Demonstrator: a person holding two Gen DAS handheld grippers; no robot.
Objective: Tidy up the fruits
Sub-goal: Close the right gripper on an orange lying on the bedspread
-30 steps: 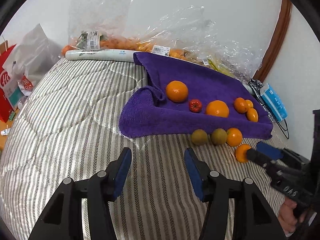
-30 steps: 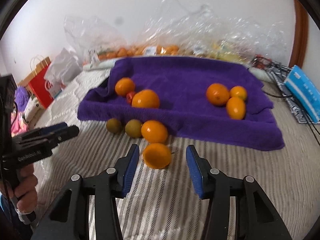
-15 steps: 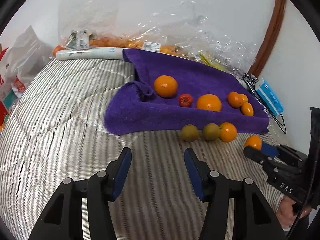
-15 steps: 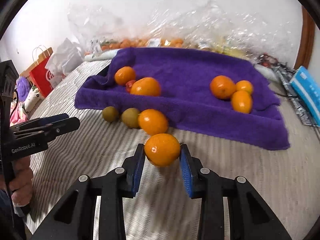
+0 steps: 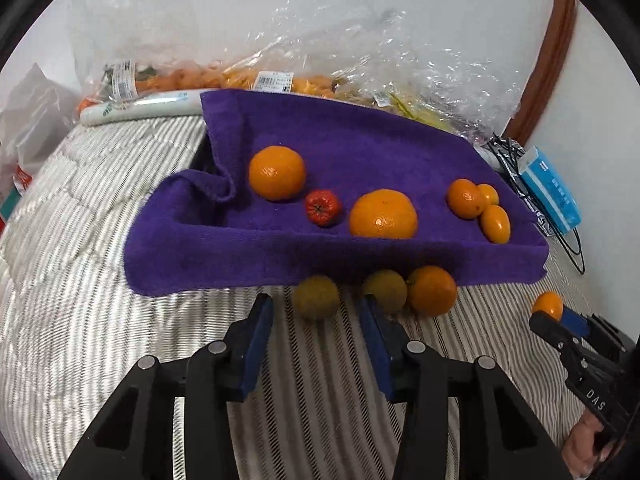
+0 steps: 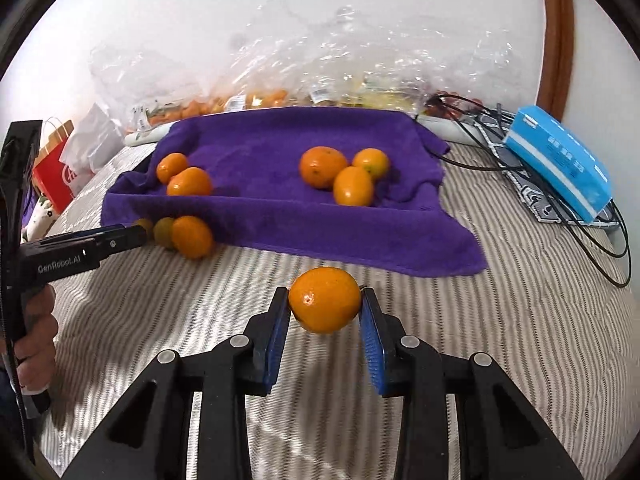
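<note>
My right gripper (image 6: 325, 308) is shut on a small orange (image 6: 325, 299) and holds it above the striped bedcover, in front of the purple towel (image 6: 280, 220). It also shows at the right of the left wrist view (image 5: 554, 314). My left gripper (image 5: 316, 316) is open, its fingers either side of a greenish-brown fruit (image 5: 316, 297) lying just off the towel's front edge. A second greenish fruit (image 5: 385, 290) and an orange (image 5: 432, 290) lie beside it. On the towel (image 5: 340, 148) are two large oranges (image 5: 277, 173), a small red fruit (image 5: 322, 207) and three small oranges (image 5: 466, 199).
Clear plastic bags of fruit (image 5: 280, 80) line the wall behind the towel. A blue box (image 6: 560, 164) and black cables (image 6: 600, 240) lie at the right. A red paper bag (image 6: 54, 172) stands at the left. The striped bedcover (image 5: 80, 280) spreads to the left.
My right gripper closed on the small orange and lifted it off the bedcover, moving right. My left gripper moved forward to the greenish fruit at the towel's edge.
</note>
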